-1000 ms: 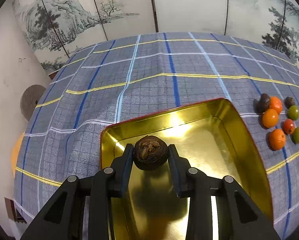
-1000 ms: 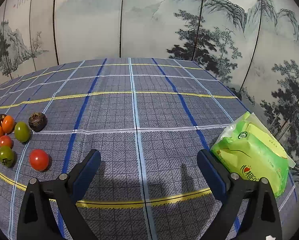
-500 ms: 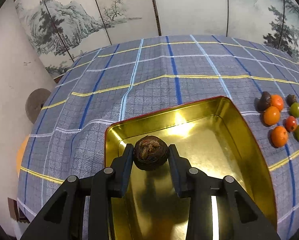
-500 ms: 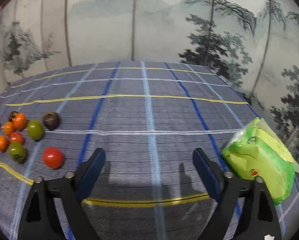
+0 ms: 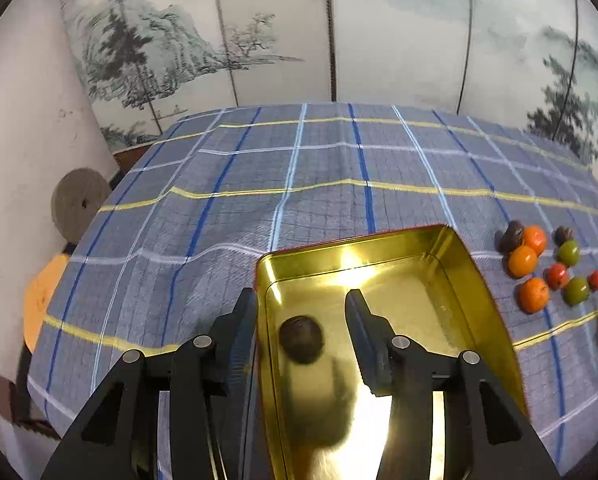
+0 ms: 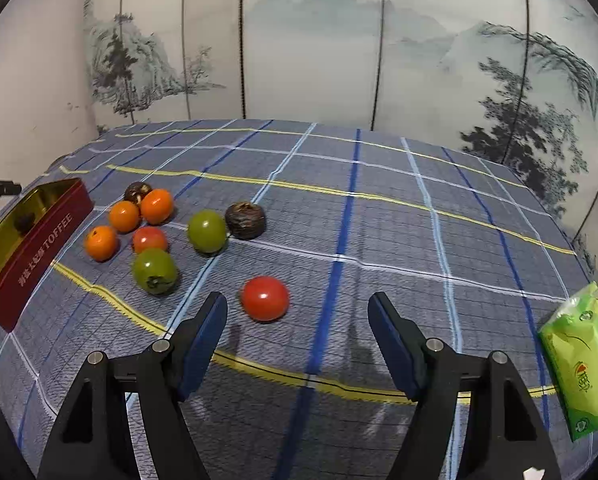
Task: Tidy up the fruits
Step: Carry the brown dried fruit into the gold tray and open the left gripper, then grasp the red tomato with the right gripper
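My left gripper (image 5: 301,328) is opening, one brown fruit (image 5: 301,339) loose in the gold tin (image 5: 487,292), lower centre. My right gripper (image 6: 297,320) is closing, empty, near the red tomato (image 6: 265,298); nine fruits wait on the table (image 6: 379,220).

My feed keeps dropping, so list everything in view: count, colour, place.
Tin: one, red outside, gold inside, left of the fruit pile.
Dark fruit in tin: one, brown, on the tin floor.
Dark fruits on cloth: two, brown, one right of the pile, one at its far end.
Orange fruits: three, nearest the tin.
Green fruits: two, mid-pile.
Red fruits: two, one nearest the right gripper, one in the pile.
Packet: one, green, far right.
Cloth: blue plaid, covers the table.
Left gripper: opening, fingers clear of the fruit below.
Right gripper: closing, nothing between its fingers.
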{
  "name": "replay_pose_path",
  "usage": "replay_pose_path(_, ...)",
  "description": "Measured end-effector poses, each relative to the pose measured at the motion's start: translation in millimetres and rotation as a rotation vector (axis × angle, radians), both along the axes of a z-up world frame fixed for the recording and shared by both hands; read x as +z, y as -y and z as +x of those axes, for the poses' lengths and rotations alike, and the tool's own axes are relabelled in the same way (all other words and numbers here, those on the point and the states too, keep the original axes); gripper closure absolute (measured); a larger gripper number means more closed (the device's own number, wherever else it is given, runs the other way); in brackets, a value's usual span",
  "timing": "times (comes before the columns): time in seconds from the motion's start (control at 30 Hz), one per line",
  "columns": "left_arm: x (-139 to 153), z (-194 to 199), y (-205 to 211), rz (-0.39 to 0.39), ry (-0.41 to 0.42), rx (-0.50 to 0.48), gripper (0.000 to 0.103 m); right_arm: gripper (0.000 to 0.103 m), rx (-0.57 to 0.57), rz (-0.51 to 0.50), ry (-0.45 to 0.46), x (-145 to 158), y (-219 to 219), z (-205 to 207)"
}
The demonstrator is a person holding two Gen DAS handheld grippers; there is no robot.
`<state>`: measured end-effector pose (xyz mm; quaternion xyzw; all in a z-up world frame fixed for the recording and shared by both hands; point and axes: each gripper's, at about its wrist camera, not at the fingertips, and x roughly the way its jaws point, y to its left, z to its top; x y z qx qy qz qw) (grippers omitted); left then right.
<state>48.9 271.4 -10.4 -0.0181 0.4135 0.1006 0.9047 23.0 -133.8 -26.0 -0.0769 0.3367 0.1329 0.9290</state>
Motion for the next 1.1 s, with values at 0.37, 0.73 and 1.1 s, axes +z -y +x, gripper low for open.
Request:
replay_pose_path(0.37,20,-110,32,-0.04,0.097,0.12,0.037,0.033,0.084,-0.017,-0.022,-6,-16,0)
replay_pose_path(0.73,40,-147,71,-0.049,0.219,0.098,0.002,0.042,0.093,-0.035,-0.038,-10,-22,6)
replay_pose_path(1.1,37,-131,97,-0.093,0.205,0.013,0.002,0.054,0.081,-0.073,-0.078,-17,-27,24)
